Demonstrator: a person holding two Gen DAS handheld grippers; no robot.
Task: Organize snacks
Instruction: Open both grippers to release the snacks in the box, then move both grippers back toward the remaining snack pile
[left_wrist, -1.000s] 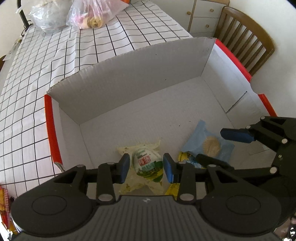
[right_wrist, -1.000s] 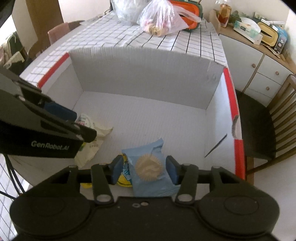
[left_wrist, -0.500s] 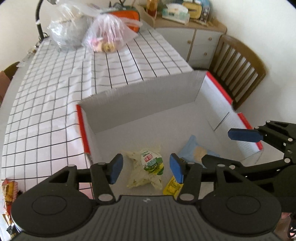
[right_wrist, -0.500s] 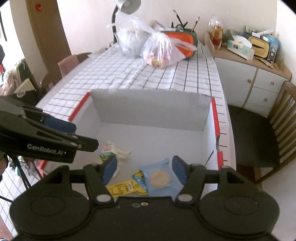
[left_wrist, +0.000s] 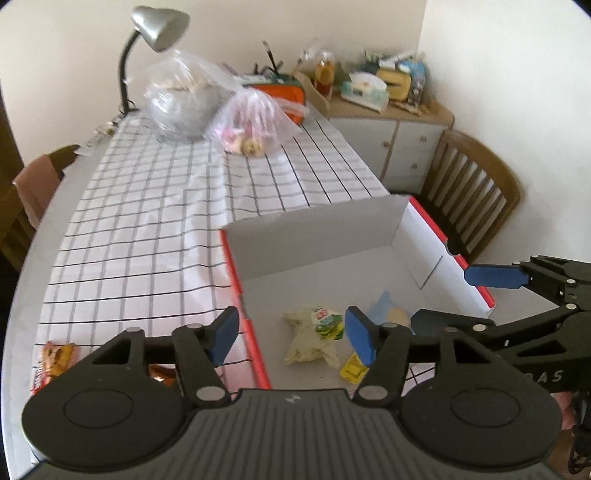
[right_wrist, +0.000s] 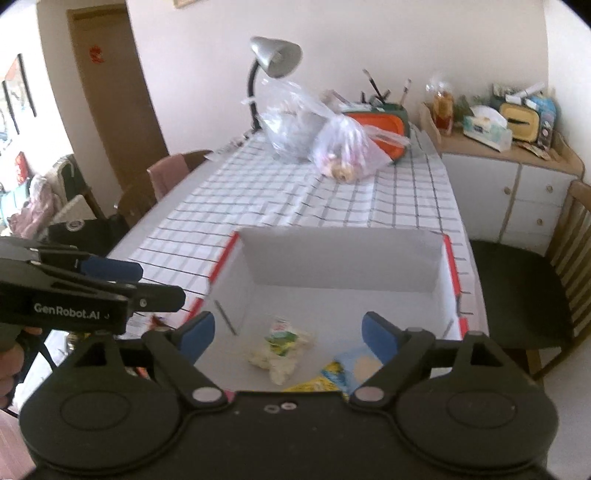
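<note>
A white cardboard box with red rims (left_wrist: 325, 232) (right_wrist: 343, 262) sits on the checked tablecloth. Inside lie a cream packet with a green label (left_wrist: 314, 332) (right_wrist: 280, 345), a light blue cookie packet (left_wrist: 388, 314) (right_wrist: 360, 365) and a yellow packet (left_wrist: 352, 369) (right_wrist: 317, 384). My left gripper (left_wrist: 291, 338) is open and empty, held above the box's near left corner. My right gripper (right_wrist: 288, 334) is open and empty above the box's near edge. Two orange-red snack packets (left_wrist: 53, 360) lie on the cloth left of the box.
Two clear plastic bags (left_wrist: 251, 123) (right_wrist: 314, 136), an orange case (right_wrist: 380, 129) and a desk lamp (left_wrist: 155, 40) stand at the table's far end. A wooden chair (left_wrist: 469, 192) and a white cabinet (right_wrist: 517, 192) are on the right.
Both grippers let go of their packets, opened wide and rose back away from the box. The cream and blue packets now lie on the box floor.
</note>
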